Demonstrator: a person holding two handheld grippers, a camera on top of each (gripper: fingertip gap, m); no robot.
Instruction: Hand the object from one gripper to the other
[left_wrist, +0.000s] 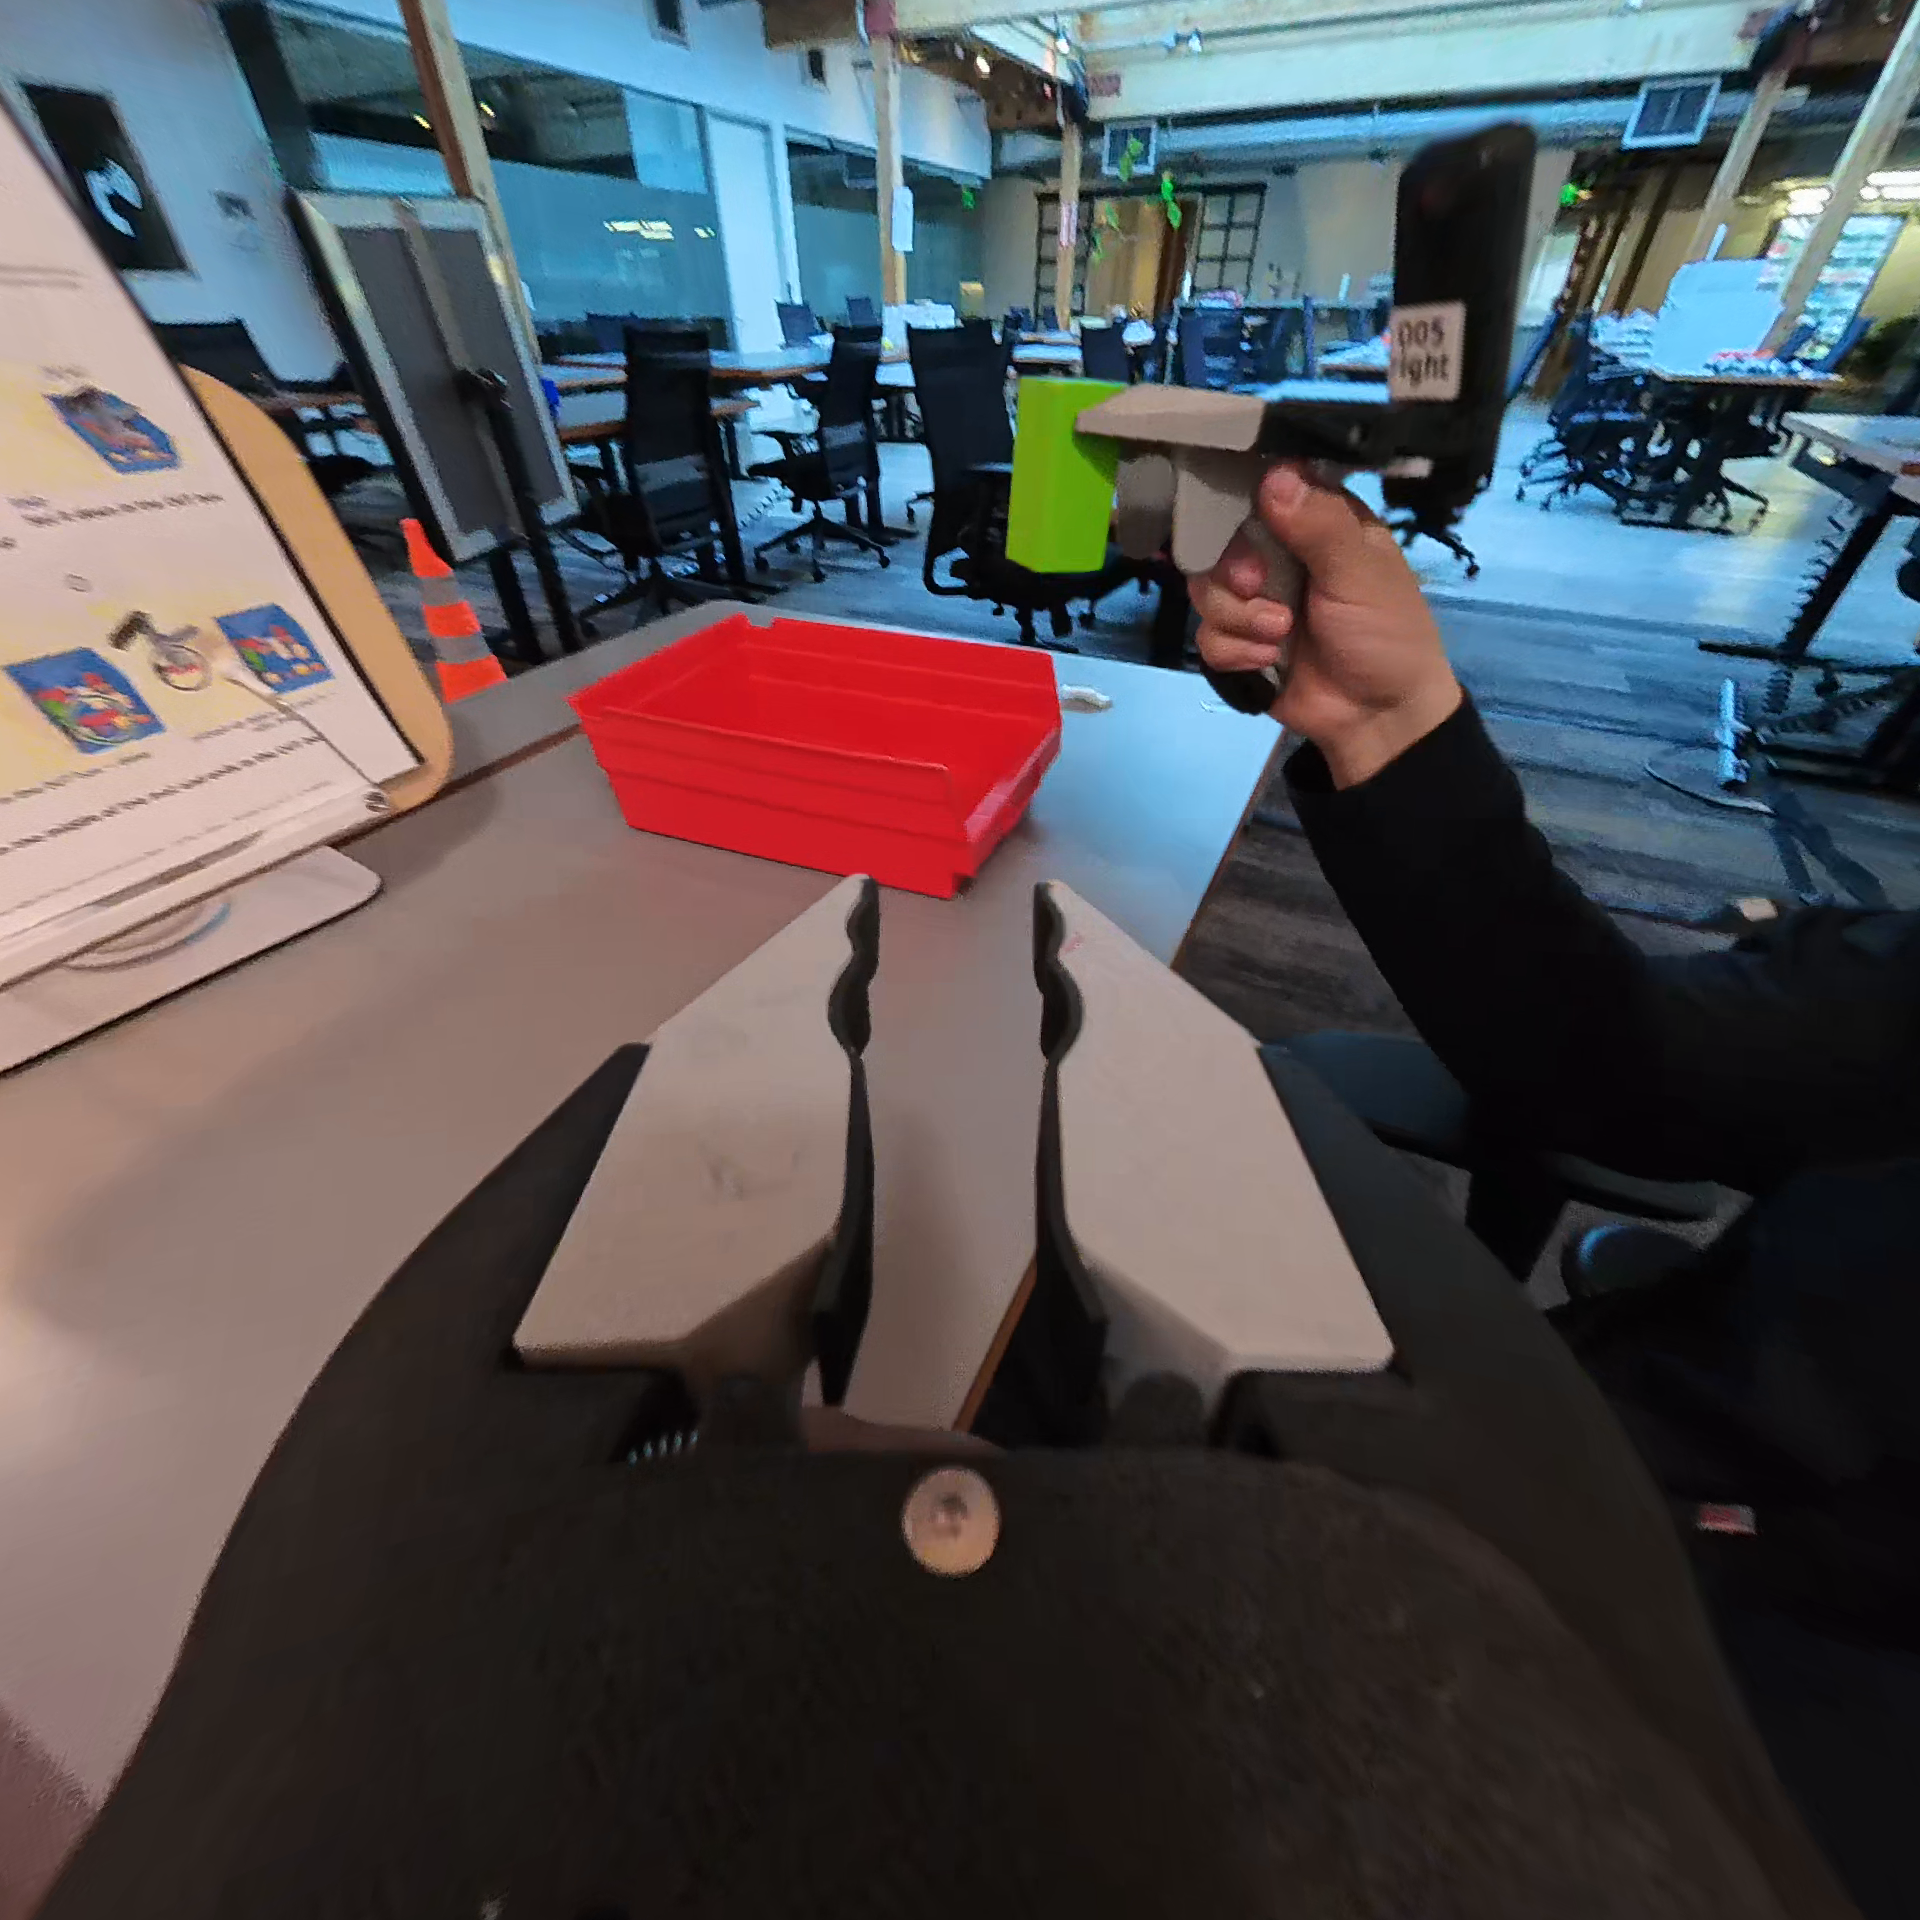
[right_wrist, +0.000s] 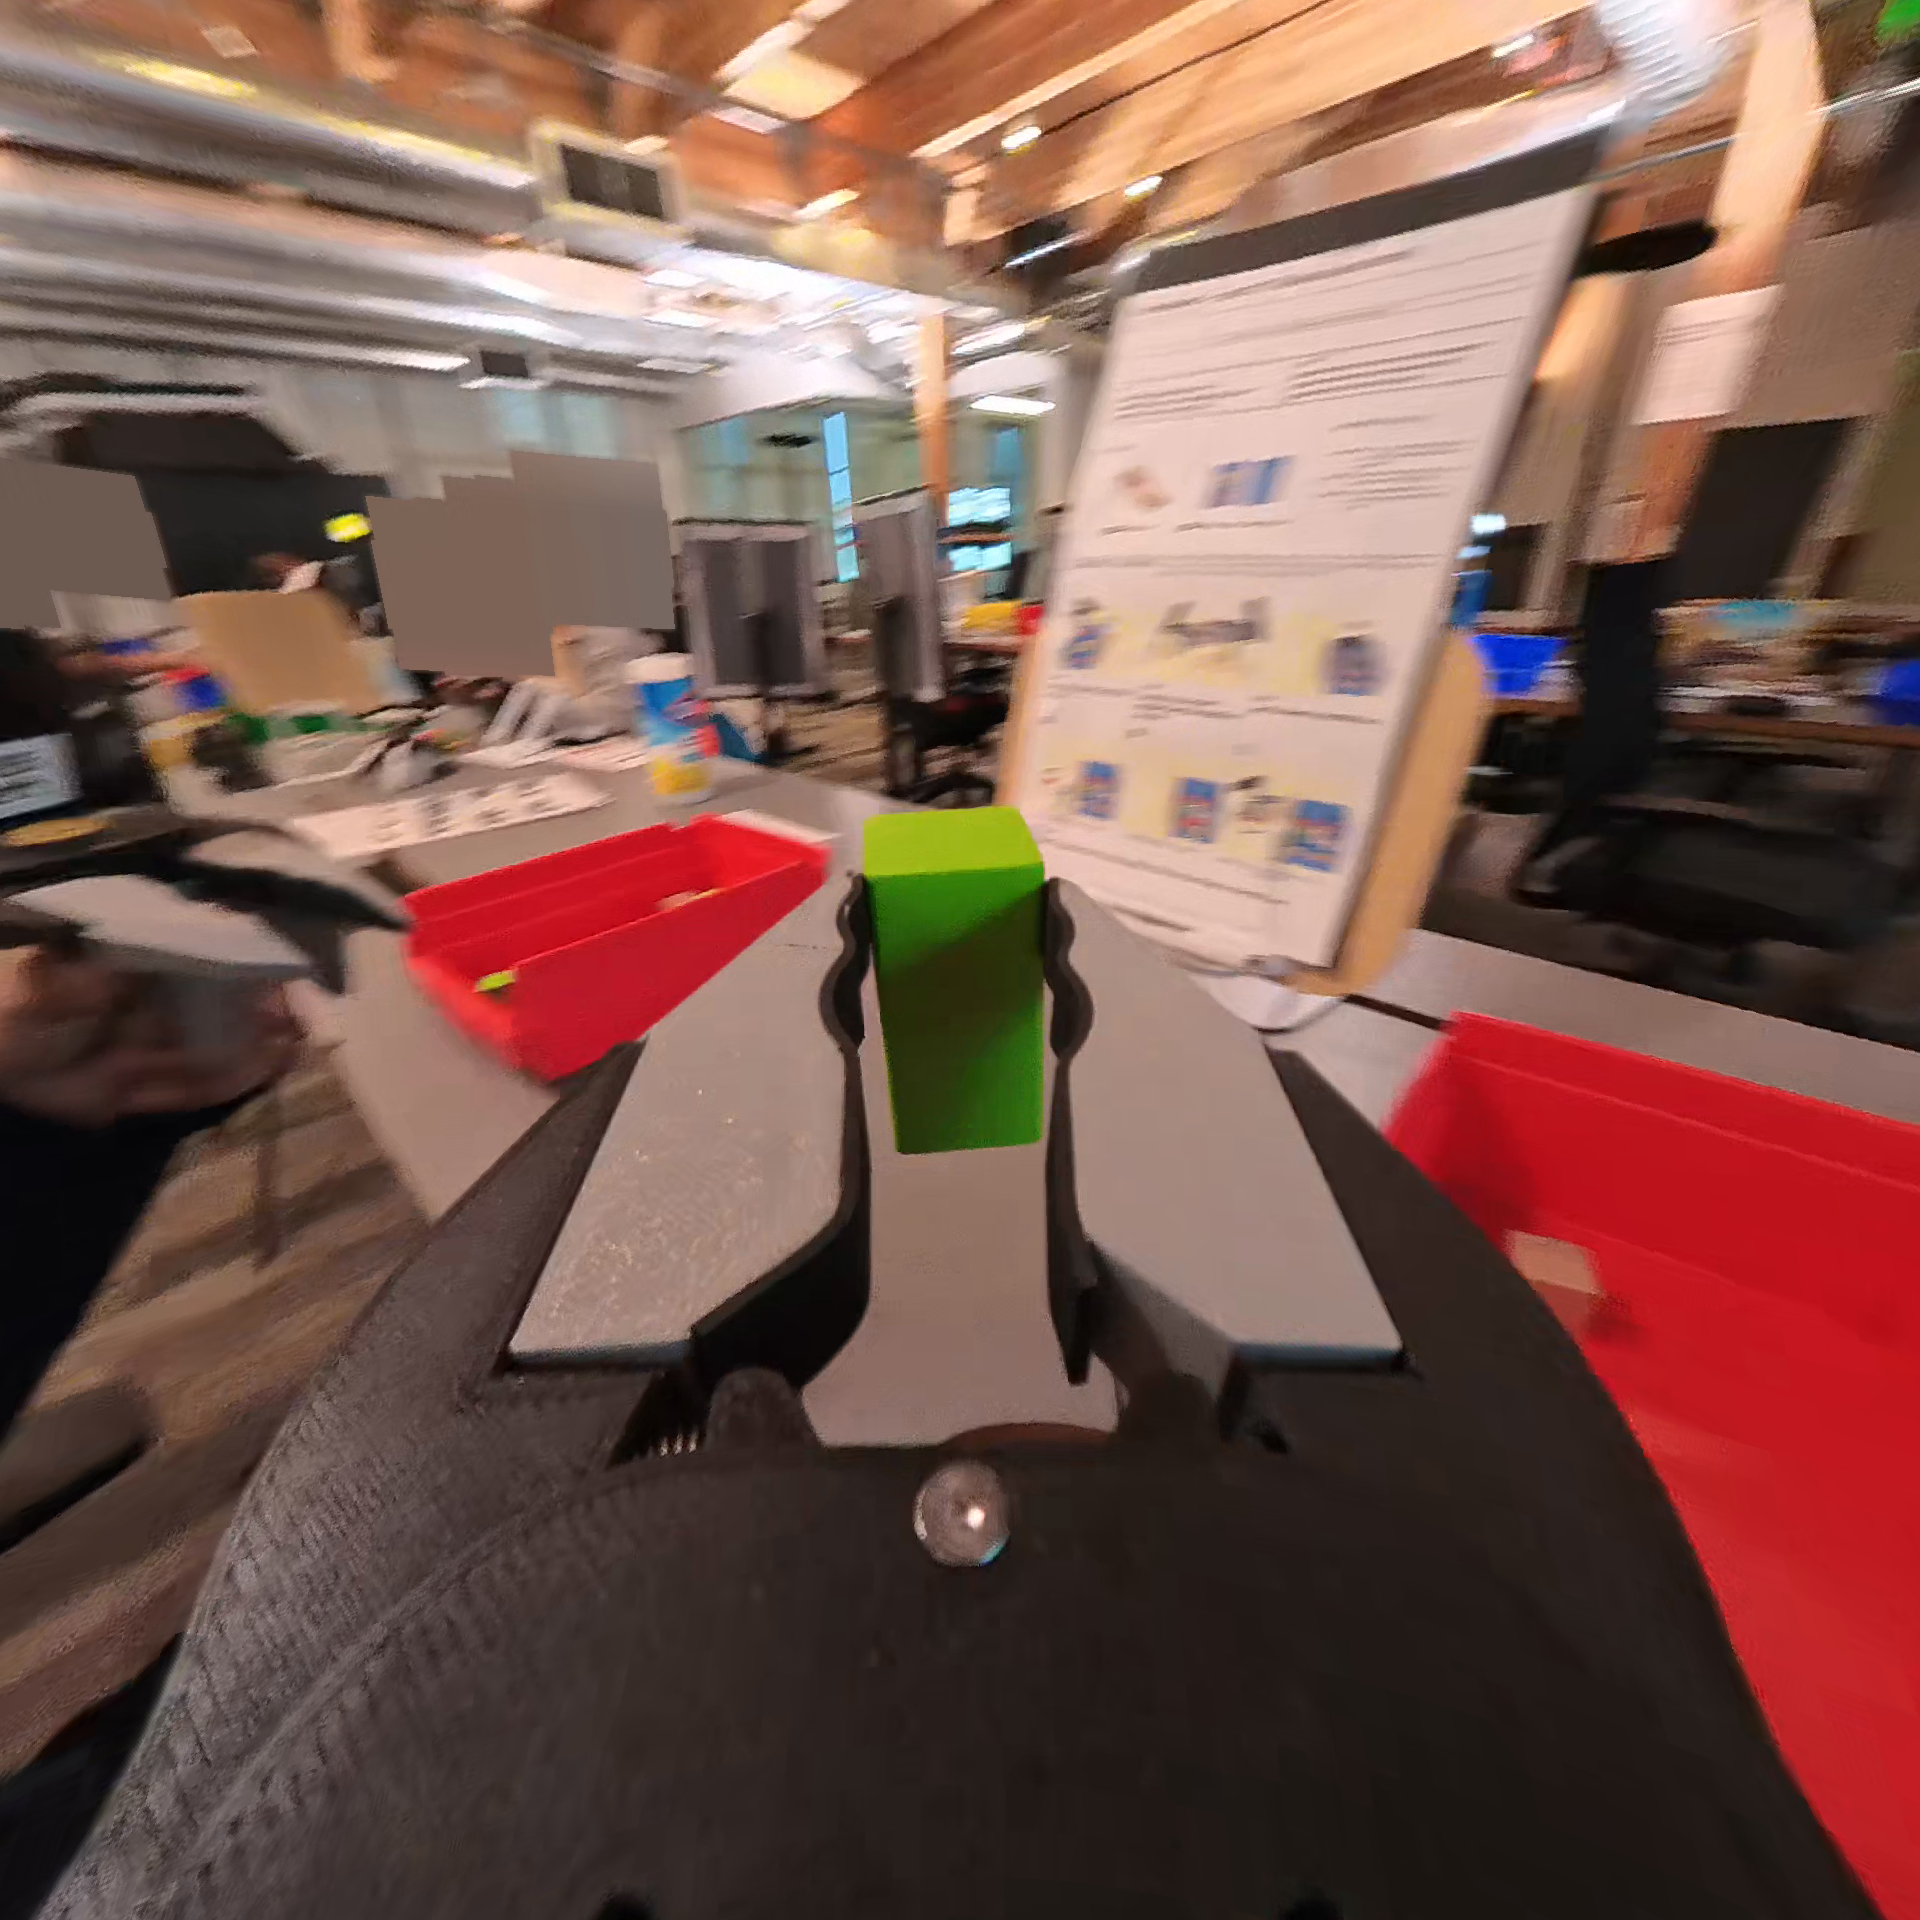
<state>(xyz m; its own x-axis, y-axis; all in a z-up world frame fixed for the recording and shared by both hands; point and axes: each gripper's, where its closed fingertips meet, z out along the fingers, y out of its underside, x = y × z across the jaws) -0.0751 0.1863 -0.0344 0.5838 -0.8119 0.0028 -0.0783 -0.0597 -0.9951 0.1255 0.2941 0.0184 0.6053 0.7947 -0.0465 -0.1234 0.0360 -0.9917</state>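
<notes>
A bright green rectangular block (right_wrist: 958, 987) stands upright between the fingers of my right gripper (right_wrist: 954, 914), which is shut on it. In the left wrist view the same block (left_wrist: 1058, 478) shows held in the air by the right gripper (left_wrist: 1117, 457), in a hand above the table's far right edge. My left gripper (left_wrist: 956, 914) is open and empty, low over the grey table (left_wrist: 436, 1039), pointing toward a red bin (left_wrist: 821, 748). In the right wrist view the left gripper (right_wrist: 260, 894) shows blurred at the left edge.
A second red bin (right_wrist: 1714, 1247) lies at the right. A white instruction board on a stand (left_wrist: 125, 582) is on the table's left. An orange cone (left_wrist: 449, 623), office chairs and desks fill the room behind. A canister (right_wrist: 675, 727) stands on the far table. The grippers' ends are close to 25 centimeters from one another.
</notes>
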